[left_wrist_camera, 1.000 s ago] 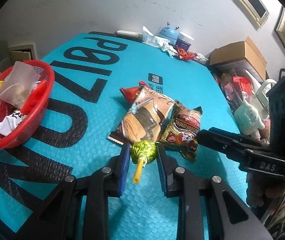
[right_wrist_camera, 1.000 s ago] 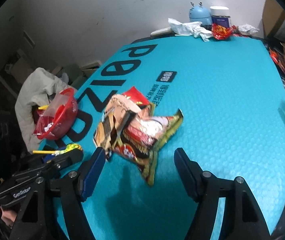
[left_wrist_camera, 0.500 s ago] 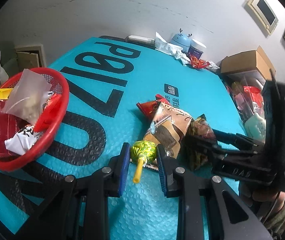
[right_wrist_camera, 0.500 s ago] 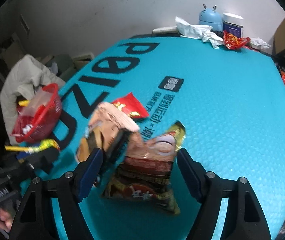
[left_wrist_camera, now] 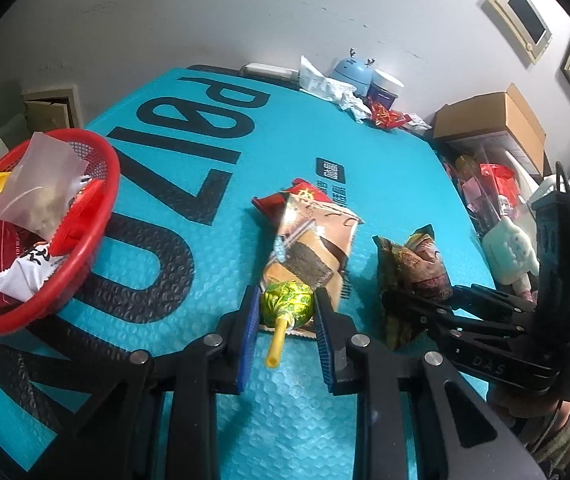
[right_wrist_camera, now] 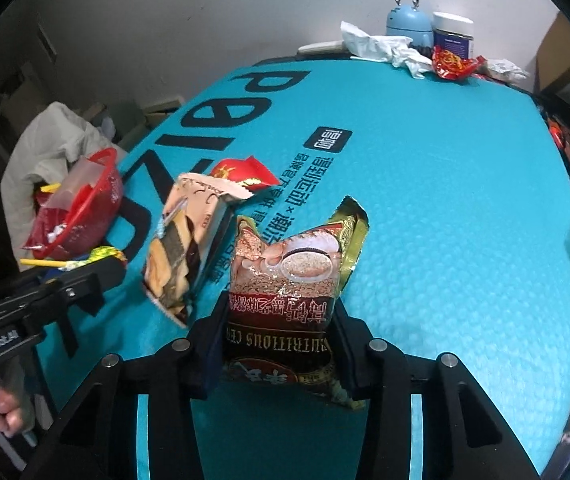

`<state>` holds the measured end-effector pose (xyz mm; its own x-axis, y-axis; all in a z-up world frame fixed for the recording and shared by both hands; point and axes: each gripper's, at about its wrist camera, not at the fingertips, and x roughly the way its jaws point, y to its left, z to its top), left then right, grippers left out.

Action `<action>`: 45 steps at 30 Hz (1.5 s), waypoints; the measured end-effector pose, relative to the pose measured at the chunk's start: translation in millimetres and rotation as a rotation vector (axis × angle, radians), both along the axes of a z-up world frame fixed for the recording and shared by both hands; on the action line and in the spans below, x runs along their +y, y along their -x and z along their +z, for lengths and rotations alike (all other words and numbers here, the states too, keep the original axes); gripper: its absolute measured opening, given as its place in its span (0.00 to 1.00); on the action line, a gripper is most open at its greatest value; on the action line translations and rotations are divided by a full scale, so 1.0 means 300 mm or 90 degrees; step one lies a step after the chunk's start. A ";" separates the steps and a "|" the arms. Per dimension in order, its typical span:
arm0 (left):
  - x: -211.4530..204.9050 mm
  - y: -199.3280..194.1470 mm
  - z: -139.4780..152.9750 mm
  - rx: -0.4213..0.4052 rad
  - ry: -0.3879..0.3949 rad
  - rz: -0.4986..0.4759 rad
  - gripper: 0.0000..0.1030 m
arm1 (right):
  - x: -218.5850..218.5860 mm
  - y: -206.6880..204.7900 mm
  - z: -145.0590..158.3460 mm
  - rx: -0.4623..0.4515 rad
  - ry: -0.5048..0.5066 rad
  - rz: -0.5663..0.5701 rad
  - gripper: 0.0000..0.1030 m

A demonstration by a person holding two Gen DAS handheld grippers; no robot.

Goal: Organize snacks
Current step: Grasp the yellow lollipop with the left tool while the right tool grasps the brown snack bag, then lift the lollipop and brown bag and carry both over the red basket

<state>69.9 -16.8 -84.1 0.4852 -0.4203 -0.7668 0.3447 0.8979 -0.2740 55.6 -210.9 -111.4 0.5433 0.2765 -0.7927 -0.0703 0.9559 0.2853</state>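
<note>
Pick step: both grippers loaded, snacks not yet binned.
Right gripper (right_wrist_camera: 279, 344), jaws just closing, clamps the brown-and-gold foil cereal packet (right_wrist_camera: 293, 276) above the table (right_wrist_camera: 445, 220); left gripper (left_wrist_camera: 285, 316) pinches the green-wrapped lollipop (left_wrist_camera: 285, 300). Next: carry both to the red mesh basket (left_wrist_camera: 97, 216).

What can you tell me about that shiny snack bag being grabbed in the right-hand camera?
The cereal packet is glossy foil, dark red and brown with gold edges, printed with a bowl of grains and Chinese lettering. Crinkled, with a torn-looking top, it points away from the camera. The right tool has just closed on its lower half, above the teal mat.
</note>
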 end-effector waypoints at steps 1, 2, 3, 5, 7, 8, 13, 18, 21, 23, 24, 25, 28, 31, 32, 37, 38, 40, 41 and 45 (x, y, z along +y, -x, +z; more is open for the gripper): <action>-0.002 0.005 0.004 -0.002 0.001 -0.002 0.25 | 0.000 0.011 0.008 -0.004 -0.003 0.000 0.43; -0.005 0.012 0.008 -0.004 0.001 -0.004 0.25 | 0.000 0.023 0.016 -0.007 -0.006 0.001 0.43; -0.008 0.019 0.013 -0.006 0.002 -0.006 0.25 | 0.002 0.034 0.022 -0.010 -0.008 0.002 0.43; -0.011 0.033 0.021 -0.006 0.007 -0.011 0.25 | 0.007 0.049 0.031 -0.012 -0.013 0.006 0.43; -0.010 0.045 0.028 -0.006 0.011 -0.014 0.25 | 0.016 0.066 0.039 -0.015 -0.022 0.013 0.43; -0.011 0.053 0.033 -0.009 0.010 -0.014 0.25 | 0.021 0.075 0.042 -0.016 -0.027 0.018 0.43; -0.002 0.102 0.068 -0.028 0.006 -0.018 0.25 | 0.061 0.107 0.065 -0.025 -0.037 0.052 0.43; 0.029 0.155 0.108 -0.051 0.002 -0.008 0.25 | 0.106 0.134 0.099 -0.042 -0.041 0.082 0.43; 0.053 0.183 0.128 -0.062 0.003 0.000 0.25 | 0.142 0.153 0.123 -0.054 -0.043 0.105 0.43; 0.066 0.200 0.140 -0.068 0.003 0.006 0.25 | 0.164 0.164 0.136 -0.061 -0.040 0.119 0.43; 0.073 0.211 0.147 -0.072 0.003 0.009 0.25 | 0.172 0.169 0.142 -0.063 -0.039 0.125 0.43; 0.080 0.219 0.152 -0.075 0.003 0.012 0.25 | 0.183 0.174 0.149 -0.067 -0.041 0.132 0.43; 0.101 0.246 0.172 -0.087 0.005 0.021 0.25 | 0.211 0.190 0.172 -0.078 -0.043 0.153 0.43; 0.129 0.270 0.192 -0.099 0.005 0.034 0.25 | 0.237 0.202 0.195 -0.090 -0.043 0.173 0.43; 0.140 0.277 0.198 -0.103 0.005 0.039 0.25 | 0.247 0.206 0.202 -0.094 -0.044 0.182 0.43; 0.187 0.314 0.233 -0.124 0.000 0.063 0.25 | 0.296 0.216 0.233 -0.108 -0.045 0.215 0.43; 0.198 0.320 0.241 -0.129 -0.001 0.068 0.25 | 0.303 0.218 0.241 -0.111 -0.045 0.221 0.43; 0.223 0.330 0.257 -0.137 0.001 0.081 0.25 | 0.326 0.216 0.260 -0.119 -0.047 0.235 0.43; 0.233 0.333 0.265 -0.140 0.002 0.087 0.25 | 0.335 0.215 0.267 -0.121 -0.048 0.241 0.43; 0.280 0.340 0.296 -0.155 0.002 0.109 0.25 | 0.383 0.203 0.305 -0.136 -0.051 0.268 0.43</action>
<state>-32.0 67.3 4.6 0.7183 -0.3191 -0.6183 0.2447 0.9477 -0.2048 -5.3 -95.9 -20.0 0.5200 0.5629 -0.6424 -0.5118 0.8075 0.2933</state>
